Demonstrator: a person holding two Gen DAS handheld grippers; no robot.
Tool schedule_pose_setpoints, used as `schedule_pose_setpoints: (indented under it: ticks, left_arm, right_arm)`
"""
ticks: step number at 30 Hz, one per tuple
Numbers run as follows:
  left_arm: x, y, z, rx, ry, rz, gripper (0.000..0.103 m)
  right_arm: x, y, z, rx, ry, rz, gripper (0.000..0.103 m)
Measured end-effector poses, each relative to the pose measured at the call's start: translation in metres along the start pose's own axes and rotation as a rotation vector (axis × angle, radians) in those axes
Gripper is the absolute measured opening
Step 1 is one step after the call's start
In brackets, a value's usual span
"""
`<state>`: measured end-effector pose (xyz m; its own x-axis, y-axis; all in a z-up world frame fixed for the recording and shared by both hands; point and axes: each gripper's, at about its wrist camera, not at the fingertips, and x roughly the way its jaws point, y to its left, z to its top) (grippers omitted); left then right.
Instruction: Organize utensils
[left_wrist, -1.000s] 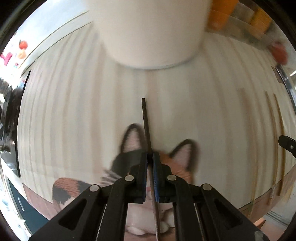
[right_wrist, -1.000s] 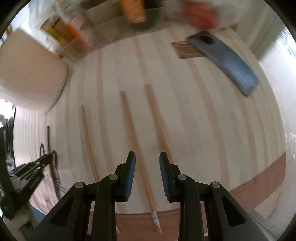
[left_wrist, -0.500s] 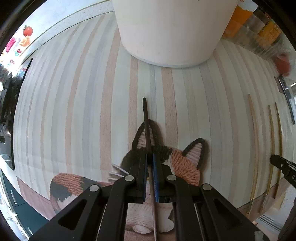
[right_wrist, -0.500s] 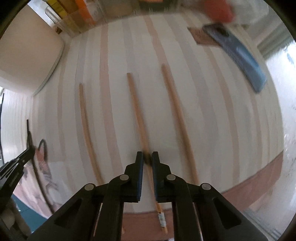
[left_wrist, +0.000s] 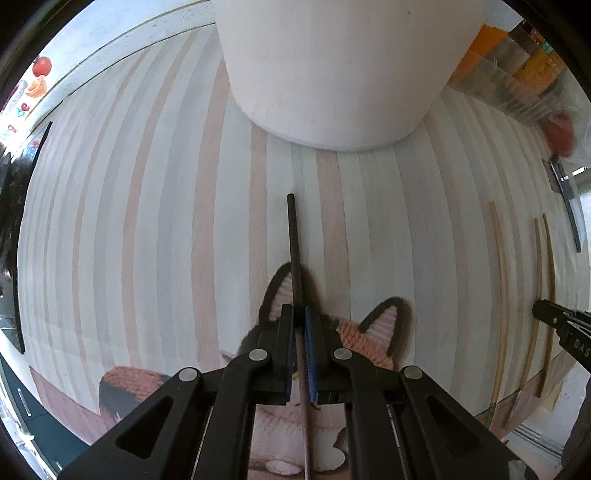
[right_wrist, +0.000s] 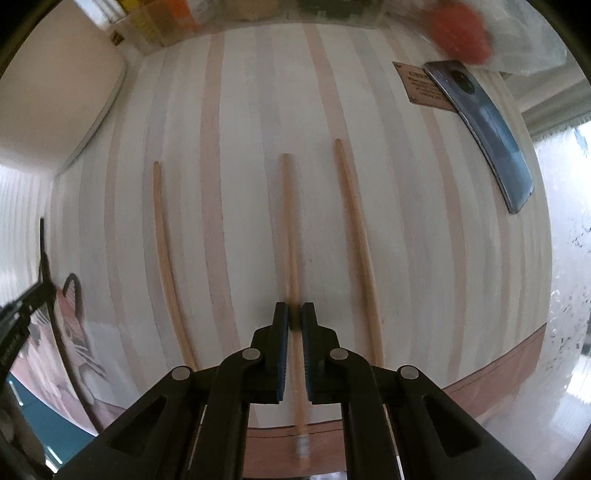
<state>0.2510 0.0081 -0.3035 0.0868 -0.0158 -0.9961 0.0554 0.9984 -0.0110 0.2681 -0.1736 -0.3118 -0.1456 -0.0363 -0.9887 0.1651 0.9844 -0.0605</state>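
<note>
Left wrist view: left gripper (left_wrist: 300, 325), frame centre, clenched on a dark slender chopstick (left_wrist: 294, 251), carried above a knitted cat-face mat (left_wrist: 369, 334); likely bound for the white cylindrical holder (left_wrist: 340, 70), top centre.

Right wrist view: right gripper (right_wrist: 294, 321) grasps the middle pale wooden chopstick (right_wrist: 290, 221); its neighbours lie parallel on the striped tabletop (right_wrist: 236, 110), apparently awaiting collection.

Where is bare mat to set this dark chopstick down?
Bare striped mat lies left of the dark chopstick, between the white container and the cat coaster. The right is crowded: wooden chopsticks and phone.
</note>
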Motion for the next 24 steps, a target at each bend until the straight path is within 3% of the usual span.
schedule_pose_setpoints:
  ticks: [2, 6, 11, 16, 24]
  left_arm:
    - [0.001, 0.001, 0.006, 0.017, 0.000, -0.003, 0.004]
    - [0.002, 0.003, 0.013, 0.028, 0.012, -0.009, 0.004]
    - [0.004, 0.000, 0.018, 0.040, 0.021, -0.007, 0.004]
    - [0.006, -0.001, 0.021, 0.038, 0.030, -0.005, 0.004]
    - [0.010, -0.011, 0.022, 0.025, 0.024, 0.000, 0.004]
  right_arm:
    - [0.000, 0.005, 0.001, 0.014, -0.010, 0.063, 0.007]
    - [-0.008, 0.009, 0.003, 0.005, -0.019, 0.070, 0.007]
    - [-0.006, 0.002, 0.014, -0.031, 0.007, 0.047, 0.007]
    - [0.003, 0.019, 0.016, -0.069, 0.029, 0.006, 0.007]
    - [0.006, 0.014, 0.022, -0.073, 0.047, 0.011, 0.007]
